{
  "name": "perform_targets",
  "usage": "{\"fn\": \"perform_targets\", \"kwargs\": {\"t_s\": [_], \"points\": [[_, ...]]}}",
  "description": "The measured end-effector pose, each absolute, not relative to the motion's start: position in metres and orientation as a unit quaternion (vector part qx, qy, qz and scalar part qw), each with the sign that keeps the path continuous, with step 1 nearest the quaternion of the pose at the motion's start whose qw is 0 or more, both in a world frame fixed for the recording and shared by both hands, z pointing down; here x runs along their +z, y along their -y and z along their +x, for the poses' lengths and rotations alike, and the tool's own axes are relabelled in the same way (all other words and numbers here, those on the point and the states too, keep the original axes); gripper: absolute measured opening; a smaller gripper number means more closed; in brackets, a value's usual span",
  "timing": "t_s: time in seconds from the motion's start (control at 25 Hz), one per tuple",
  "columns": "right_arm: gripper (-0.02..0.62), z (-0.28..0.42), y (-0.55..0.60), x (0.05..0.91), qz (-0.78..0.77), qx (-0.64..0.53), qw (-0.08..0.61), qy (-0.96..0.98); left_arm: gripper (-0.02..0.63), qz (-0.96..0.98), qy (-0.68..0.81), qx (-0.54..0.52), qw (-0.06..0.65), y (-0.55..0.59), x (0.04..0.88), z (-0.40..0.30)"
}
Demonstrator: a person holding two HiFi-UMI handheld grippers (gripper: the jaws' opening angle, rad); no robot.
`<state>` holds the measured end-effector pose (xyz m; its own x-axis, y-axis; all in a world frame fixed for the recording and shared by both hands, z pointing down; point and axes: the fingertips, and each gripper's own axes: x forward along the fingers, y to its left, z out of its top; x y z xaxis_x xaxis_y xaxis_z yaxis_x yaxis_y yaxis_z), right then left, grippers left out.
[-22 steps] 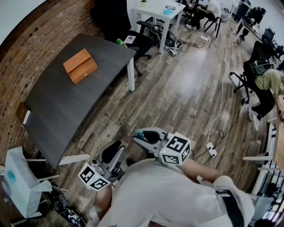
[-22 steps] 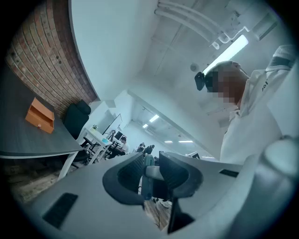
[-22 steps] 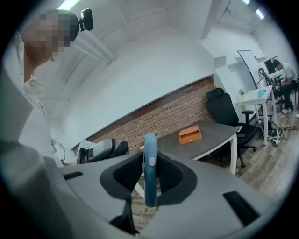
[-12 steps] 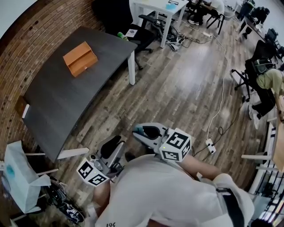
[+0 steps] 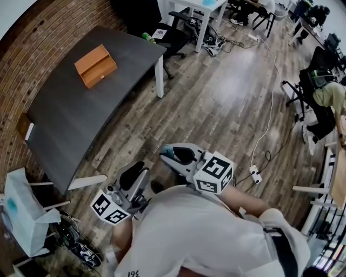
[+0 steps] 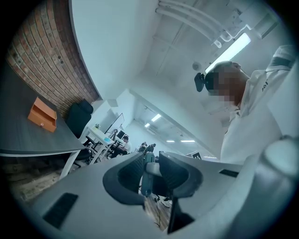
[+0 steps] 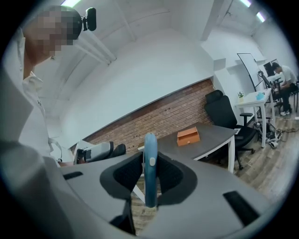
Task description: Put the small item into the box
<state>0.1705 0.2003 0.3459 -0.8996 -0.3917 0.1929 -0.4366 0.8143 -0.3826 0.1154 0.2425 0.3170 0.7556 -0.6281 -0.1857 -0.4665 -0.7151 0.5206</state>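
An orange box (image 5: pixel 95 65) lies on the dark table (image 5: pixel 70 119) by the brick wall, far from both grippers. It also shows in the right gripper view (image 7: pixel 188 136) and the left gripper view (image 6: pixel 42 115). My right gripper (image 5: pixel 168 156) is held close to my body, shut on a small flat blue item (image 7: pixel 150 172) that stands upright between the pads. My left gripper (image 5: pixel 135 173) is beside it, lower left. Its jaws (image 6: pixel 150 175) stand a narrow gap apart with nothing of their own between them; the right gripper's tip shows through the gap.
Wooden floor lies between me and the table. A white bag (image 5: pixel 21 216) and a white frame (image 5: pixel 86 182) stand at the table's near end. A black office chair (image 5: pixel 173 48) and white desk (image 5: pixel 194 11) are beyond it. A power strip (image 5: pixel 254 176) with its cable lies right.
The table and box have slid a little up in the head view. Both grippers stay near my body in the same pose, the blue item still held.
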Motion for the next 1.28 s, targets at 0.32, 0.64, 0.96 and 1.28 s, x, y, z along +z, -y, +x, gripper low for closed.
{"fn": "perform_targets", "kwargs": {"t_s": [0.32,0.64,0.96,1.28], "points": [[0.097,0.178,-0.193,0.344,0.222,0.218,0.047,0.949,0.100,0.906,0.308,-0.180,0.228,-0.239,0.317,0.119],[0.097,0.196,-0.186,0.351,0.222,0.224,0.057,0.947,0.100,0.899,0.324,-0.185,0.231,-0.233,0.321,0.132],[0.097,0.217,-0.178,0.358,0.208,0.224,0.067,0.950,0.100,0.890,0.344,-0.191,0.231,-0.227,0.323,0.152],[0.097,0.231,-0.171,0.365,0.190,0.220,0.076,0.954,0.100,0.880,0.367,-0.196,0.229,-0.223,0.329,0.167]]}}
